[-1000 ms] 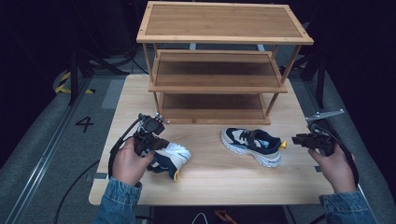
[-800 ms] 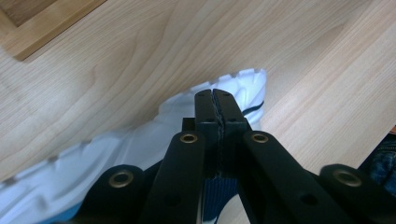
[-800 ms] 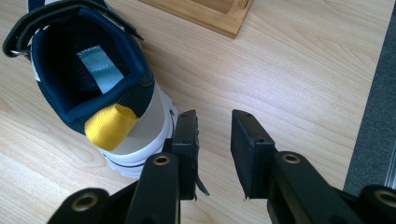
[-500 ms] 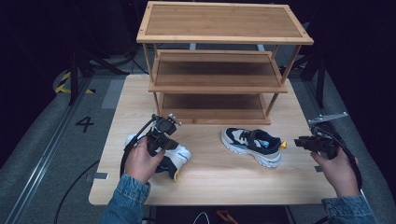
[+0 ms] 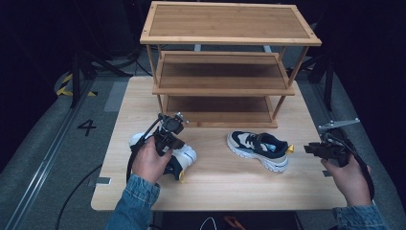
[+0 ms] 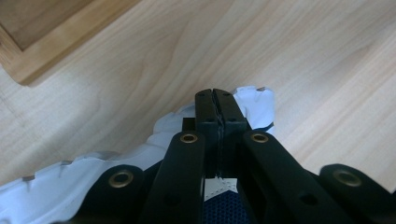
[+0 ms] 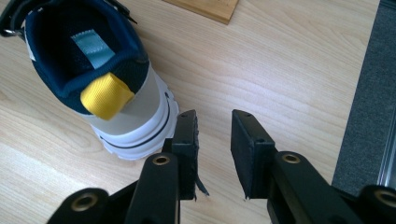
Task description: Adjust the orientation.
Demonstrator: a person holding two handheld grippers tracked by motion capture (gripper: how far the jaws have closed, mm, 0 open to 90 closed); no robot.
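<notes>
Clamping the left shoe (image 5: 184,155) by its collar, the left gripper (image 5: 167,136) can lift it toward the rack (image 5: 230,86), while the right gripper (image 5: 318,149) waits part-open behind the other shoe (image 5: 258,148).

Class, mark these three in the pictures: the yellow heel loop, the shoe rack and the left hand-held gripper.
yellow heel loop (image 7: 106,95), right gripper view, middle of the folded tab.
shoe rack (image 5: 230,21), high view, top shelf board.
left hand-held gripper (image 6: 215,95), left gripper view, closed jaw tips.
</notes>
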